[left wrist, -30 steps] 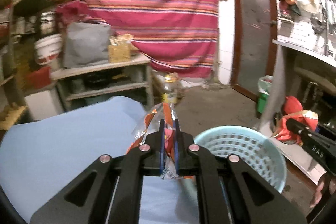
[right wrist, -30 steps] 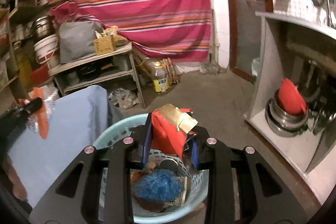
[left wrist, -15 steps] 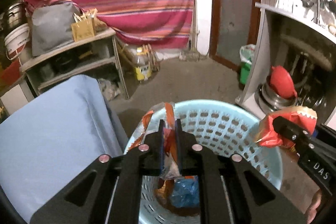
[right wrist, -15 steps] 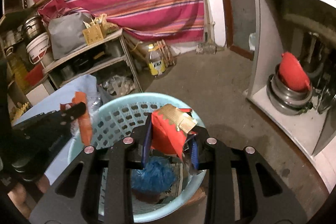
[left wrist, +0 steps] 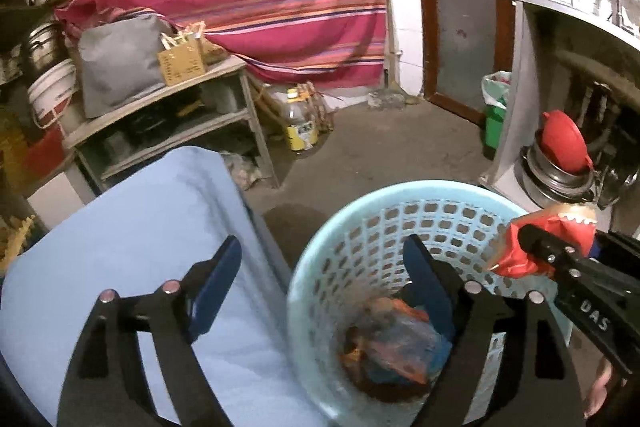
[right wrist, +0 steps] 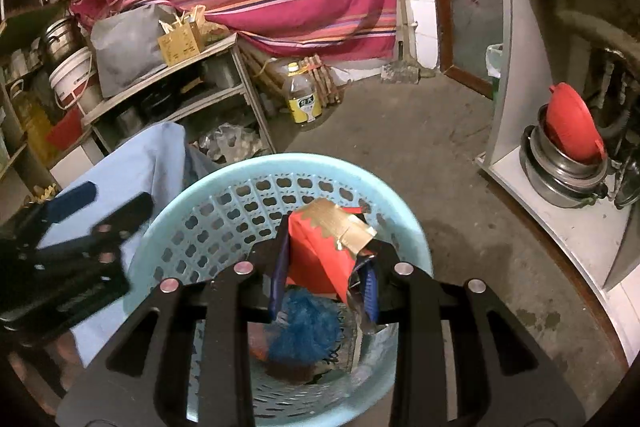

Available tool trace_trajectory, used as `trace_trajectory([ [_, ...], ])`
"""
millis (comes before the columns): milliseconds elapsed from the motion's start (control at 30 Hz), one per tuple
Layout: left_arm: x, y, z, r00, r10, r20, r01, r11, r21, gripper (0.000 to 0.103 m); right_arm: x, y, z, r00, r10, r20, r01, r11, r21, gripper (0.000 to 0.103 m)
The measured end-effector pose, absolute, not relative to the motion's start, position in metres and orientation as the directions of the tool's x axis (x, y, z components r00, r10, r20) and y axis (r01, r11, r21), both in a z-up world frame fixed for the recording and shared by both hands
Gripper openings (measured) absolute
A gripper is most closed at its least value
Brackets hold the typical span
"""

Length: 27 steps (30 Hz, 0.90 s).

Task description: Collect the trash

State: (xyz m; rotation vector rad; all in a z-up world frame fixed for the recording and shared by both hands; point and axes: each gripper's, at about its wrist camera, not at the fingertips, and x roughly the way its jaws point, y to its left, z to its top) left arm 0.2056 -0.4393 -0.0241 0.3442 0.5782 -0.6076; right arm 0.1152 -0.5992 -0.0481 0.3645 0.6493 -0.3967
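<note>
on the concrete floor beside a blue-covered table (left wrist: pixel 132 227) stands a pale blue perforated basket (left wrist: pixel 400 211), its rim close against the table's edge. down at its bottom lies a crumpled clear wrapper with orange print (left wrist: pixel 394 341), and the right wrist view shows a fuzzy blue clump (right wrist: pixel 306 327) there too, with darker scraps under it that are too blurred to name. the left gripper (left wrist: pixel 324 263) hangs over the seam between table and basket, its jaws spreading wide and opening, nothing between them; one blue pad is over the cloth, the other inside the basket's mouth. the right gripper (right wrist: pixel 324 275) is above the basket opening with its jaws drawn narrow, pinching a red packet with a gold zigzag top (right wrist: pixel 324 247), which sits upright between the pads, clear of the trash below. further off, a bottle with a yellow label (right wrist: pixel 304 99) stands on the floor by a wooden shelf
</note>
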Motion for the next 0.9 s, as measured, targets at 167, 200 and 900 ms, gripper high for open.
trace_trajectory([
  [167,0.212,-0.414,-0.016,0.689,-0.411,-0.597,0.586,0.801,0.125,0.087,0.13,-0.59,-0.053,0.725,-0.216,-0.654,0.443,0.873,0.204,0.038],
  [200,0.213,-0.408,-0.015,0.692,-0.404,-0.598,0.578,0.807,0.122,0.087,0.133,-0.588,-0.054,0.725,-0.213,-0.655,0.441,0.874,0.204,0.041],
  [900,0.191,-0.275,0.006,0.754,-0.329,-0.569,0.442,0.894,0.07,0.091,0.136,-0.513,-0.041,0.721,-0.215,-0.659,0.384,0.915,0.122,0.099],
])
